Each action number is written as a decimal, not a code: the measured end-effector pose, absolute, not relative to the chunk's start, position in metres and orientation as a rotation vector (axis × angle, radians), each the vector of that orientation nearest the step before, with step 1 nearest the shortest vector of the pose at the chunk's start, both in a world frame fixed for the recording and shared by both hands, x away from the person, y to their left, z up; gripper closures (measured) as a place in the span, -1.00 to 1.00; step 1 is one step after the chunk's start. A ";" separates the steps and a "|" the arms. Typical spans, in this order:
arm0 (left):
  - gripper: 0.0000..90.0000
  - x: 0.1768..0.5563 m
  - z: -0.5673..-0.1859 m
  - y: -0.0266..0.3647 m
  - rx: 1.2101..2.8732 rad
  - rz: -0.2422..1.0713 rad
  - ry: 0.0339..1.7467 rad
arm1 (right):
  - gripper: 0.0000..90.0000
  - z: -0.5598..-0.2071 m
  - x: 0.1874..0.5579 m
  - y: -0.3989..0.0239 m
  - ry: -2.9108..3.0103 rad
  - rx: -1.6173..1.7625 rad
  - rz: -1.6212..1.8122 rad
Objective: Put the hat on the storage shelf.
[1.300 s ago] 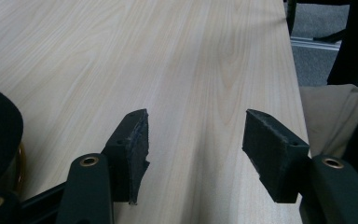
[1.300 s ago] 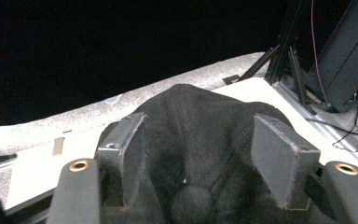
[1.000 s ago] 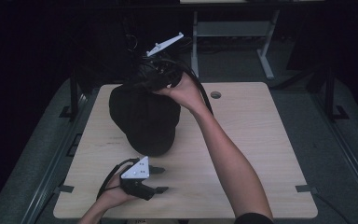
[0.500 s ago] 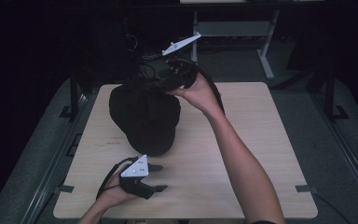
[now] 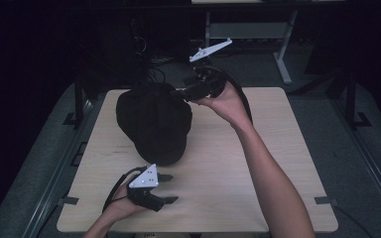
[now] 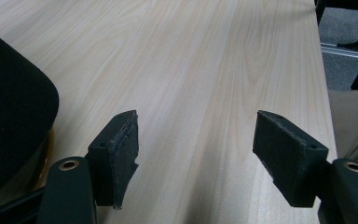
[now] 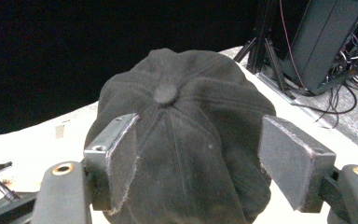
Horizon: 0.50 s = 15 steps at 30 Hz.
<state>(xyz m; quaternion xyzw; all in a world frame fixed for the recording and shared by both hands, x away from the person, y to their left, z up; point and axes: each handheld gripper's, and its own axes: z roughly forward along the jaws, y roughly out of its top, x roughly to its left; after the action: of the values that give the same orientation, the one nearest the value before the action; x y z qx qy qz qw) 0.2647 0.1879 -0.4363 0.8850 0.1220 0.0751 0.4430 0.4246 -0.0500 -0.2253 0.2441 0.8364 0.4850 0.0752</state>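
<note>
A black cap sits crown-up on the pale wooden worktop, toward its far left part. The right gripper is held at the cap's far right edge, its 2 jaws wide apart and having just been opening; in the right gripper view the cap's crown lies beyond them, seemingly untouched, though that is hard to judge. The left gripper rests low near the worktop's front edge, just beside the cap's brim, its jaws also spread, just opened further, with bare wood between them.
</note>
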 end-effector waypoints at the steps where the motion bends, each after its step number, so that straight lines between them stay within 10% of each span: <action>1: -0.32 0.265 -0.436 0.188 2.194 0.187 0.305 | -0.38 -0.225 0.424 -0.052 2.505 0.735 1.454; 15: -0.36 0.264 -0.430 0.194 2.158 0.198 0.348 | -0.40 -0.233 0.401 -0.078 2.475 0.804 1.443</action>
<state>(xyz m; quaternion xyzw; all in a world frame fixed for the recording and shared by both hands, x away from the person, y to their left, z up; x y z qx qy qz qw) 0.2638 0.1937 -0.4301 0.8751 0.1412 0.0804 0.4558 0.4014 -0.0777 -0.2330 0.2692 0.8289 0.4834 0.0828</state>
